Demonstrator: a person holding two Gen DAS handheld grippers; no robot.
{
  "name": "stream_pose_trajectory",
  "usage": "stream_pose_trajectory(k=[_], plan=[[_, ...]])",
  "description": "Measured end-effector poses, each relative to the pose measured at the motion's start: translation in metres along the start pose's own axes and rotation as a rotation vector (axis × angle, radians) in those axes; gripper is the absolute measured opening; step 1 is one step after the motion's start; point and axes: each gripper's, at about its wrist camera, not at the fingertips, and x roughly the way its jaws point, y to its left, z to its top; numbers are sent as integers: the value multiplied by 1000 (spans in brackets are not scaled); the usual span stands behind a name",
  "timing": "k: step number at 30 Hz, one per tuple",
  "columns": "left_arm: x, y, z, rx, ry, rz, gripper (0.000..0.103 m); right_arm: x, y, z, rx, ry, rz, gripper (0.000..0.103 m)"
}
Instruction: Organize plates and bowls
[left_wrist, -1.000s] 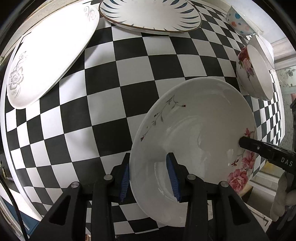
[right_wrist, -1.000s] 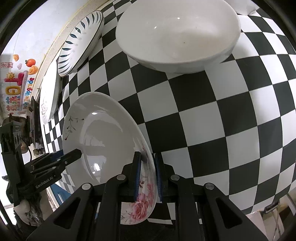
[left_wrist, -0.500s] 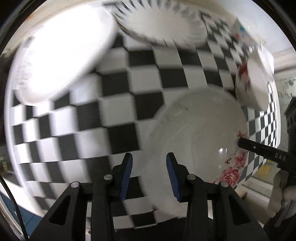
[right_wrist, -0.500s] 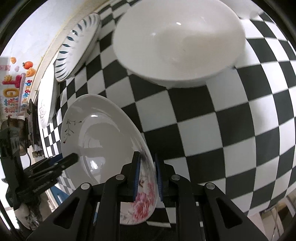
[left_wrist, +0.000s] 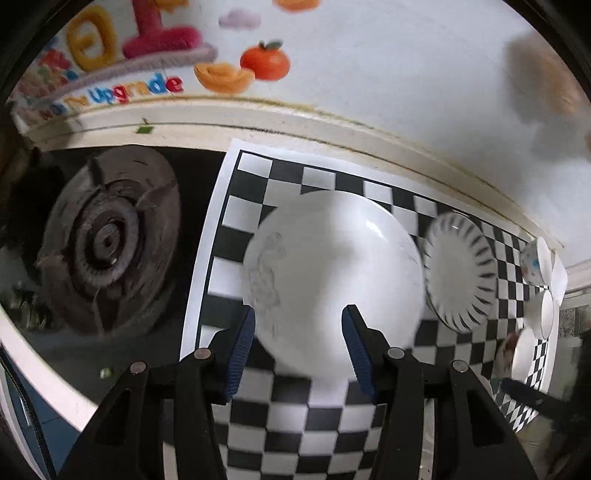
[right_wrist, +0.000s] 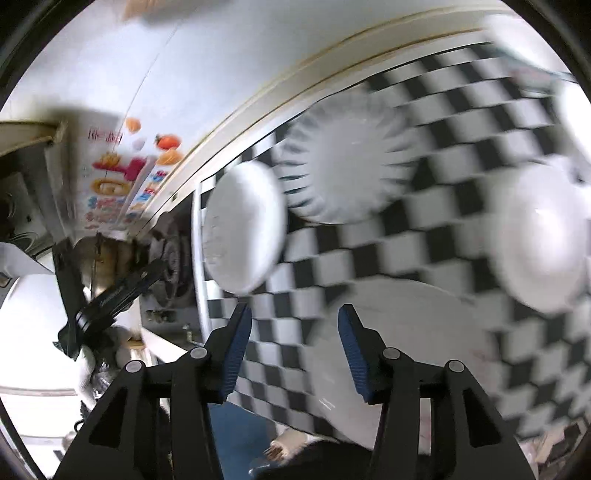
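Note:
My left gripper (left_wrist: 297, 332) hangs above a white plate with a faint grey flower (left_wrist: 332, 266) on the checkered mat (left_wrist: 295, 424). Its jaws are opening and nothing is gripped; the plate lies below them. A plate with dark rim strokes (left_wrist: 458, 273) lies just right of it. In the blurred right wrist view, my right gripper (right_wrist: 295, 332) has its jaws opening with nothing between the pads. A wide white plate (right_wrist: 399, 350) lies under it on the mat. The grey-flower plate (right_wrist: 243, 225), the stroke-rimmed plate (right_wrist: 347, 158) and a white bowl (right_wrist: 543, 243) lie beyond.
A dark stove burner (left_wrist: 107, 240) sits left of the mat. The white wall with colourful stickers (left_wrist: 155, 55) runs along the back. Small bowls (left_wrist: 539, 262) stand at the far right end. The left gripper's black body (right_wrist: 110, 295) shows at the left of the right wrist view.
Both grippers have come off the pink-flowered plate and risen. The left one swung left over the grey-flower plate near the stove. Both pairs of jaws have widened.

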Motion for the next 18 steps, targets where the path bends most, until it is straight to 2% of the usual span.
stream_pose_trajectory(k=[3,6,13,15,16,18], plan=[[30,9,26,23,57,12,47,56,20,25,24,52,27,52],[61,17,47,56,126,25,47,103,33,44,16,68,-18,52],[118,16,67,146,237,54,46,167,24,66,73,98,-85,49],[126,14,65,165,257,58,46,173,22,70,80,98,-92,43],[130,13,63,175,261,48,35,176,20,72,82,100,-94,40],[129,11,58,183,246,51,31,182,21,75,81,102,-99,28]])
